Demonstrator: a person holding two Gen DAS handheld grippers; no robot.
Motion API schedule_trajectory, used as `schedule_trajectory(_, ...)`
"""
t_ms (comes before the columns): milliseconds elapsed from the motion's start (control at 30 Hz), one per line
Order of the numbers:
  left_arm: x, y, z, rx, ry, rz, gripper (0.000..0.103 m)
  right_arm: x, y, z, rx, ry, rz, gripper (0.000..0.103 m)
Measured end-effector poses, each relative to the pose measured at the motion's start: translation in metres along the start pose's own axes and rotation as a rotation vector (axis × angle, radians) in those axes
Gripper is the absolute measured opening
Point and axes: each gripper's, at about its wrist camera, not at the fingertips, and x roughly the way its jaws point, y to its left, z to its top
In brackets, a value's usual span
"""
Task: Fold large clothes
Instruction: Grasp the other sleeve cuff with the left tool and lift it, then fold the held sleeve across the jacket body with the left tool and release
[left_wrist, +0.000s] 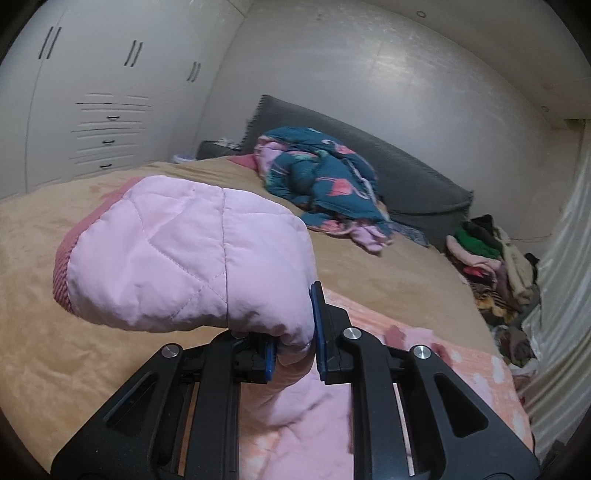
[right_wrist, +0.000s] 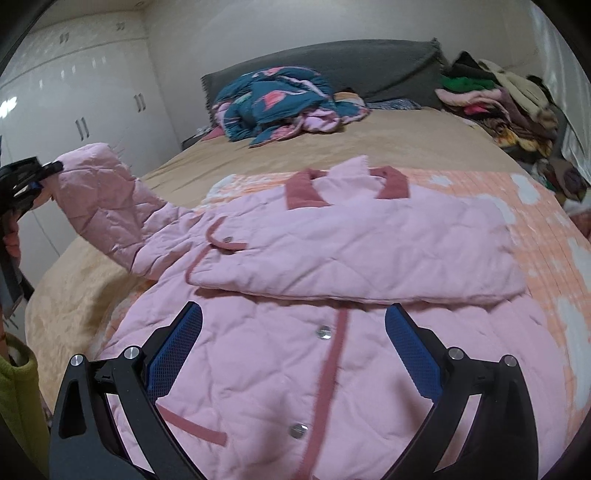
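Observation:
A pink quilted jacket (right_wrist: 332, 251) with darker pink trim lies front up on the bed, its right sleeve folded across the chest. My left gripper (left_wrist: 295, 354) is shut on the jacket's left sleeve (left_wrist: 184, 251) near the cuff and holds it up off the bed. In the right wrist view the left gripper (right_wrist: 33, 177) shows at the far left, with the sleeve (right_wrist: 110, 206) stretched out from the jacket. My right gripper (right_wrist: 293, 350) is open and empty, hovering over the jacket's lower front by the snap buttons.
The jacket rests on an orange patterned blanket (right_wrist: 535, 206) over a tan bedspread (right_wrist: 406, 140). A teal and pink quilt (right_wrist: 273, 99) is bunched near the grey headboard (right_wrist: 369, 62). A pile of clothes (right_wrist: 498, 99) sits at the far right. White wardrobes (left_wrist: 92, 110) stand at left.

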Motion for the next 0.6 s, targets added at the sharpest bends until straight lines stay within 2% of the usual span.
schedule_trajectory(133, 0.002, -0.028, -0.013, 0.028, -0.004, -0.048, 0.009, -0.010, -0.020, -0.005, 0.038, -0.015, -0.024, 0.099)
schedule_trajectory(333, 0.004, -0.082, -0.037, 0.157, 0.006, -0.165, 0.009, -0.022, -0.046, -0.010, 0.094, -0.015, -0.040, 0.099)
schedule_trajectory(433, 0.005, -0.117, -0.054, 0.258, -0.009, -0.196, 0.009, -0.030, -0.057, -0.011, 0.107, -0.024, -0.057, 0.099)
schedule_trajectory(600, 0.009, -0.173, -0.099, 0.410, 0.026, -0.273, 0.009, -0.046, -0.078, -0.016, 0.151, -0.043, -0.065, 0.099)
